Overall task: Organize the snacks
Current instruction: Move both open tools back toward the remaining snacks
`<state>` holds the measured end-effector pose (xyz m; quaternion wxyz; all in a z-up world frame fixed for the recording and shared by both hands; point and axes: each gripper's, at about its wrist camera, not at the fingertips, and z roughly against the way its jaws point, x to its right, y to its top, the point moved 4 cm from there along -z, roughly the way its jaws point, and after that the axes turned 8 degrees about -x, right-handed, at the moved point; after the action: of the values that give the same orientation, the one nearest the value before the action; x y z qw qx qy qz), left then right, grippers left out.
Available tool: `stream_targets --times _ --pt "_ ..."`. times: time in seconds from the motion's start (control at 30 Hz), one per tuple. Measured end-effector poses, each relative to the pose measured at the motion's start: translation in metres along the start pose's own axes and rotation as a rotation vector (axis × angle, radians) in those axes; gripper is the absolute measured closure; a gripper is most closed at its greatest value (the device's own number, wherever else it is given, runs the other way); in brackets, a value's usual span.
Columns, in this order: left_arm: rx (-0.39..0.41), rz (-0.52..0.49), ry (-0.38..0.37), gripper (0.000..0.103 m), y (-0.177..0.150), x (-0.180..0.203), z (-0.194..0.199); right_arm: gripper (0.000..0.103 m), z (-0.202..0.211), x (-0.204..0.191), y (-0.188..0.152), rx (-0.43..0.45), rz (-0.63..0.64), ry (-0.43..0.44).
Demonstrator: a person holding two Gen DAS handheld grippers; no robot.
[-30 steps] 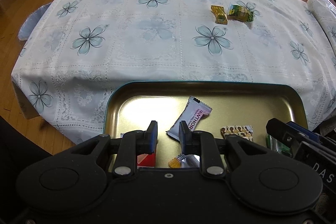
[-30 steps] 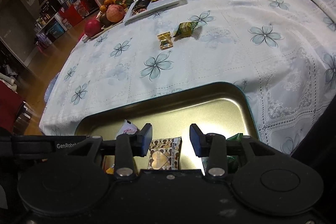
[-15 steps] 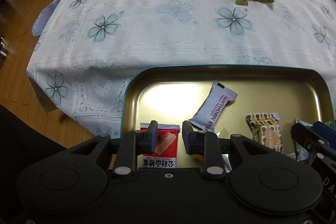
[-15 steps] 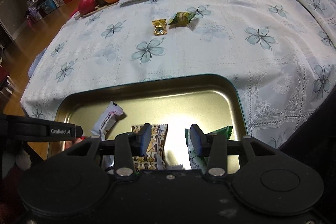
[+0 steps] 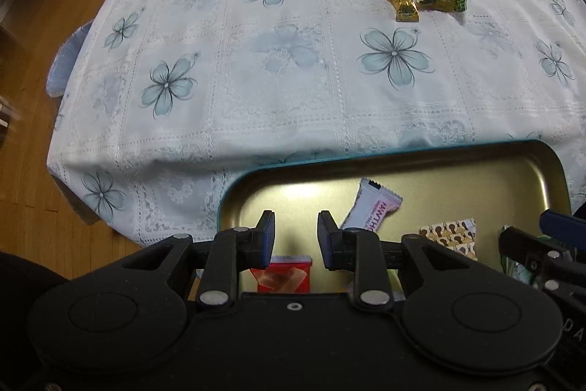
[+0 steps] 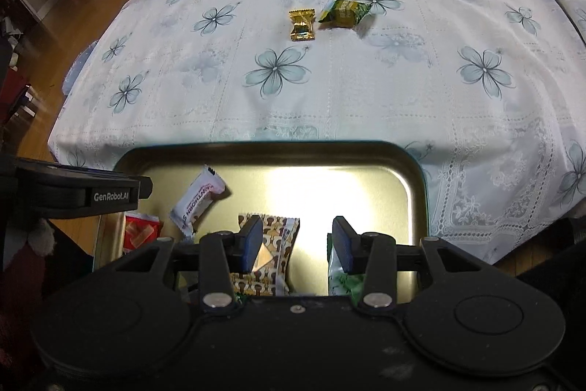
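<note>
Left gripper (image 5: 292,235): over the near-left part of the gold tray (image 5: 549,171); fingers apart, nothing between them. A red packet (image 5: 284,275) lies in the tray just below them.
Tray contents, left to right: red packet, white wrapper with pink print (image 6: 197,198), brown-patterned packet (image 6: 273,244), green-and-white packet (image 6: 338,275) at the right end. All lie flat and separate.
Right gripper (image 6: 297,244): over the near-right part of the tray; fingers apart and empty, the patterned packet under the left one, the green-and-white packet under the right one.
Snacks outside the tray: gold candy (image 6: 302,24) and, just to its right, green candy (image 6: 344,13); both lie on the flowered bench cloth (image 6: 219,90), well beyond the tray's far rim.
Step in hand: apparently between placements, both grippers free above the tray.
Next move, as a judgement: reach forward across the cloth to the two candies, close on one across its twisted wrapper, and bring it to the tray.
Look of the candies: small, crinkled, shiny wrappers; likely light and prone to slip.
</note>
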<state>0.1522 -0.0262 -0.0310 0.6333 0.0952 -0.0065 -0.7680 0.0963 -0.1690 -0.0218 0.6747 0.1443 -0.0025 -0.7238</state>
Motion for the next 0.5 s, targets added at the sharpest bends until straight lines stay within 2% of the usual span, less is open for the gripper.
stream_targets --times 0.2,0.5 --pt "0.003 -0.011 -0.004 0.066 0.037 -0.005 0.007 0.059 0.006 0.022 0.053 0.016 -0.054 -0.004" --pt "0.015 0.012 0.001 0.066 0.100 -0.007 0.008 0.058 -0.006 0.053 0.140 0.038 -0.117 -0.066"
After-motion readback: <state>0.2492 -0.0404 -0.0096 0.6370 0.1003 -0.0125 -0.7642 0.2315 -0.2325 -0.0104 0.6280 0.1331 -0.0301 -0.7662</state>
